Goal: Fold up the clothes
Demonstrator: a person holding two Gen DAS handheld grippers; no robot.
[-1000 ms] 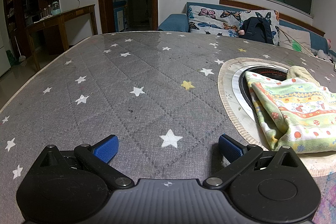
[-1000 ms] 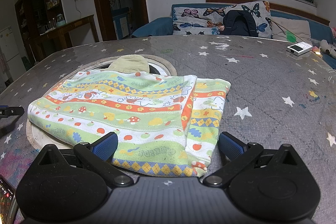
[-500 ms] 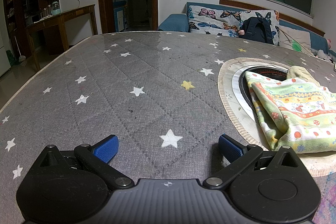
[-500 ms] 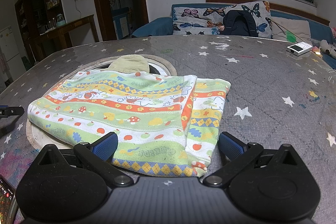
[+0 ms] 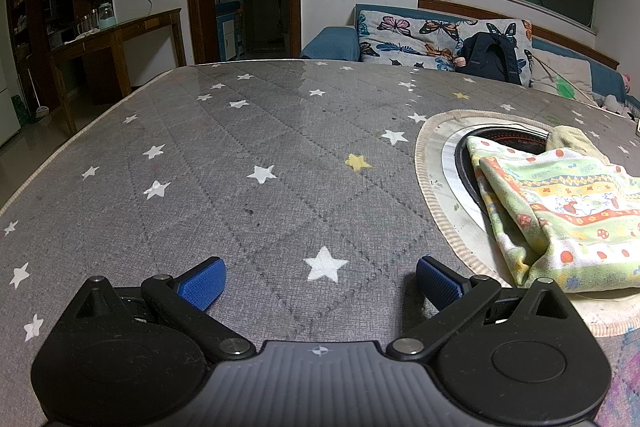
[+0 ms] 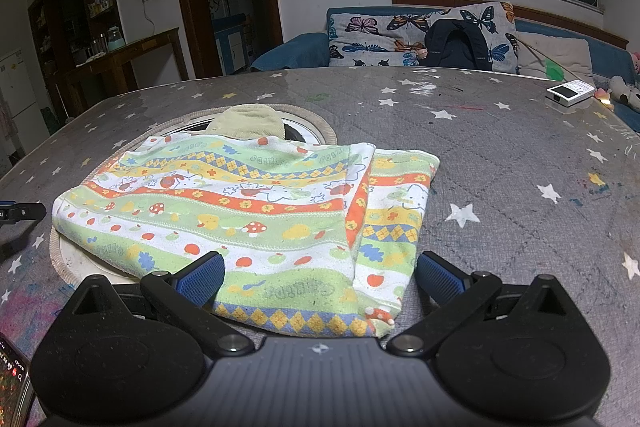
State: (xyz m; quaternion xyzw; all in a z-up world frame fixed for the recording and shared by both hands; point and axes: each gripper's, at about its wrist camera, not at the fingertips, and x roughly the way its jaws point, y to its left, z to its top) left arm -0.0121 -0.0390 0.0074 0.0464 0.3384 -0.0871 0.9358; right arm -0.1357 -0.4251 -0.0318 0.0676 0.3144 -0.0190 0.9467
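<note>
A folded green, white and orange patterned garment (image 6: 256, 211) lies on the grey star-print table, partly over a round inset (image 6: 312, 121). It also shows at the right of the left wrist view (image 5: 560, 211). A beige cloth (image 6: 248, 123) lies behind it. My right gripper (image 6: 320, 277) is open, its blue pads on either side of the garment's near edge, not closed on it. My left gripper (image 5: 320, 281) is open and empty over bare table, left of the garment.
A round inset with a frayed rim (image 5: 430, 187) and dark ring sits in the table. A white device (image 6: 570, 93) lies at the far right. A phone (image 6: 12, 383) lies at the near left. A sofa with a backpack (image 6: 456, 45) stands behind the table.
</note>
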